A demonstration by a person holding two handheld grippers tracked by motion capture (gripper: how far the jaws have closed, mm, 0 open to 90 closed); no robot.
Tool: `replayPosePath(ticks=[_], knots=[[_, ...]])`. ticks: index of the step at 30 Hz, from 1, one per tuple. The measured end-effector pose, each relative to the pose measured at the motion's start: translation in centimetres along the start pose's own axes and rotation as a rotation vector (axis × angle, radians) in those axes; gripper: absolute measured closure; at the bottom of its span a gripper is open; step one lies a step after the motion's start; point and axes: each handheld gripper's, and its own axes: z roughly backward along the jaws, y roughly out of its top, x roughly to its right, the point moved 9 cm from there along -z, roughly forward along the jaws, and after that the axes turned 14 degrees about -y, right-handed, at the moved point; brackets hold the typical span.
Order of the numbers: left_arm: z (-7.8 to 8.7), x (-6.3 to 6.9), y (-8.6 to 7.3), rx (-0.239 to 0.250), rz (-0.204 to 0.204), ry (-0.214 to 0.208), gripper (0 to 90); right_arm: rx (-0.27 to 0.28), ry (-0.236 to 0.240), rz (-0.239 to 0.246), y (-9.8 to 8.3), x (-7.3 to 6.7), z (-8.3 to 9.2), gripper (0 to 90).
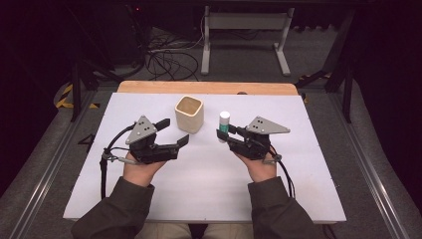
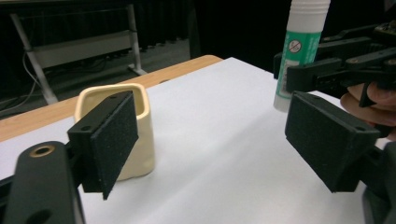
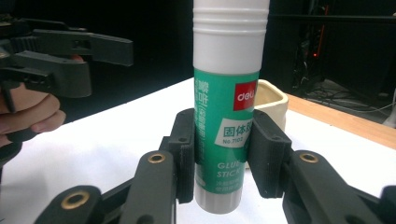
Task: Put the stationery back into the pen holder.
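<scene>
Right gripper (image 1: 222, 133) is clamped on the glue stick (image 1: 224, 125), pads squeezing the green label low on the body, well under the white cap, so the stick stands upright with its base on or just off the surface (image 1: 209, 194); can't tell which from the right gripper view. Low grip looks deliberate: keeps the cap end free and the stick vertical, probably for a drop into the cream cup (image 1: 189, 114), or a cap pull by the other hand. Stick sits right of centre, just beside the cup's right side, not touching it. Left gripper (image 1: 174, 133) is released, jaws wide apart with nothing between them, hovering low just left of the cup with one jaw near the cup's front corner; in the left gripper view the cup (image 2: 122, 135) lines up behind its left pad and the stick (image 2: 299, 51) sits beyond its right pad. Cup mouth is open and upright, near the far half of the surface. Room: the wooden strip (image 1: 206, 87) along the far edge is close behind the cup, so little slack that way. Plenty of bare surface toward the person and out to both side edges. The gap between the two grippers is the tight spot; cables trail back along the forearms, out of the way.
</scene>
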Motion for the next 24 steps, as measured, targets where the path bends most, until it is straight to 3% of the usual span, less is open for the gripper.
replayPosePath(ticks=[12,17,24], knots=[[1.6,-1.0,-0.8,0.009,-0.017,0.011,10.0,0.021,-0.048,0.047,0.1,0.0,-0.7,65.9],[2.4,-1.5,-1.1,0.006,-0.029,0.027,8.6,0.044,-0.061,0.057,1.0,-0.2,-1.2,65.9],[2.9,-1.9,-1.3,0.018,-0.013,0.035,8.3,0.094,-0.079,0.068,2.4,-0.3,-2.5,65.9]])
